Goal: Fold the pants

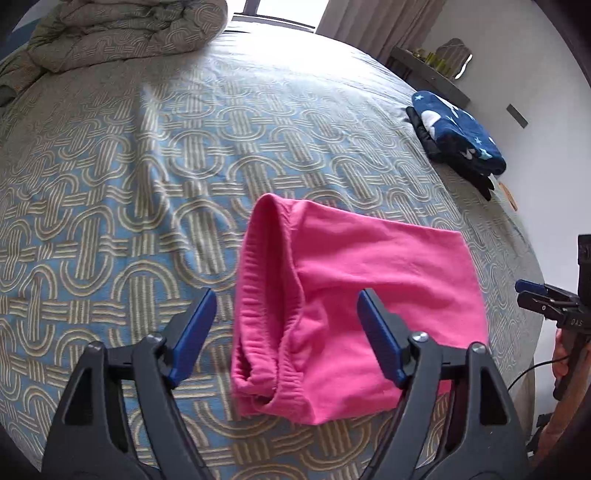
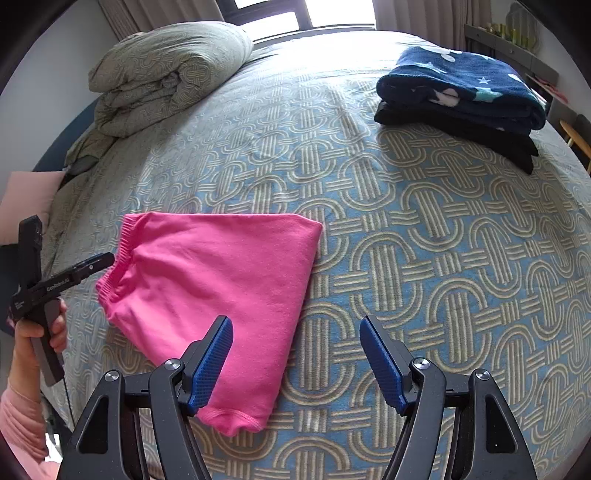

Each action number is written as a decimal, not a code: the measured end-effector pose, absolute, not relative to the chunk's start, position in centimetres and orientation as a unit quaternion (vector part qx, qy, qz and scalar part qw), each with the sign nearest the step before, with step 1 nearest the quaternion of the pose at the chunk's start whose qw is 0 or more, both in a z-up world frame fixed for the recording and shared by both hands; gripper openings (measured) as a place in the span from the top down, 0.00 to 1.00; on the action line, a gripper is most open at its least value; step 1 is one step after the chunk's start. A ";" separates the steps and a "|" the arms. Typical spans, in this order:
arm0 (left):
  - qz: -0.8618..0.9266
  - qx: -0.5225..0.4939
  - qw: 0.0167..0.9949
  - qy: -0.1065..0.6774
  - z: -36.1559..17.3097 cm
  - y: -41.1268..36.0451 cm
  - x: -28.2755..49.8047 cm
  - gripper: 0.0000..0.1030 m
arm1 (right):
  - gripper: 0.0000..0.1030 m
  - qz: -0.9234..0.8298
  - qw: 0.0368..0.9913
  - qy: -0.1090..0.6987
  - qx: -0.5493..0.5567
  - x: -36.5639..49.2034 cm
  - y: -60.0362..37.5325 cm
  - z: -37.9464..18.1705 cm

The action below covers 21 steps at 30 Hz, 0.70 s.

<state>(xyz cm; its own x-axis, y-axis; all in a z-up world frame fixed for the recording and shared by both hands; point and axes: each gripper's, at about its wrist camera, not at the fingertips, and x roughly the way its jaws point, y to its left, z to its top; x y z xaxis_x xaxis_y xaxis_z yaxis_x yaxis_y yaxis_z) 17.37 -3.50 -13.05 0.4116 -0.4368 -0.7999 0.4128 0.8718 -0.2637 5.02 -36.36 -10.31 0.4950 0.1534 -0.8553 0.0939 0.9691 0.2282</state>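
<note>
While both pairs of tongs hang above the bed (image 1: 147,155), I see the pink pants (image 1: 354,295) lying folded into a compact packet on the patterned bedspread. In my left wrist view the left tongs (image 1: 286,332) stand spread wide, blue pads apart, with nothing pinched; the ribbed waistband edge of the pants shows between them but lies down on the bed, clear of the pads. In my right wrist view the right tongs (image 2: 295,360) are likewise spread and empty, the left pad over the near part of the pants (image 2: 214,295), the right pad over bare bedspread.

From the right wrist view the pants sit at about 9 o'clock of centre, waistband toward 9, folded edge toward 3, a hemmed corner pointing to 6. The left tongs (image 2: 99,260) appear there at 9 o'clock just beside the waistband, held by a hand (image 2: 40,332) with a pink sleeve (image 2: 22,424) below it. From the left wrist view the right tongs (image 1: 532,291) show at 3 o'clock, beyond the packet.

A stack of folded clothes (image 2: 461,96), navy star-print on top of black, rests at 1 o'clock, well apart from the pants. A rolled duvet (image 2: 166,74) lies at 11 o'clock near the window (image 2: 295,14).
</note>
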 end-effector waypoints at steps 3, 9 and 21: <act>-0.243 0.048 0.836 0.490 -14.2 -5.3 17.3 0.20 | 0.29 0.033 0.845 0.514 0.143 5.4 -36.2 -11.1; -0.237 0.051 0.822 0.516 -15.8 -6.1 17.6 0.20 | 0.29 0.104 0.810 0.528 0.232 5.7 -36.3 -14.0; -0.254 0.004 0.792 0.556 -17.4 -5.2 19.0 0.22 | 0.29 0.111 0.781 0.546 0.283 7.6 -37.4 -16.8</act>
<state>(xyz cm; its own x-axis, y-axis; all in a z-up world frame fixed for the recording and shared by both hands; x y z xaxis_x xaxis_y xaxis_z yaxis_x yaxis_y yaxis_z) 19.04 -5.24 -17.41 0.2530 -0.3984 -0.8816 0.4065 0.8707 -0.2768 7.57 -37.37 -16.84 0.3790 0.4820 -0.7899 0.1361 0.8153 0.5628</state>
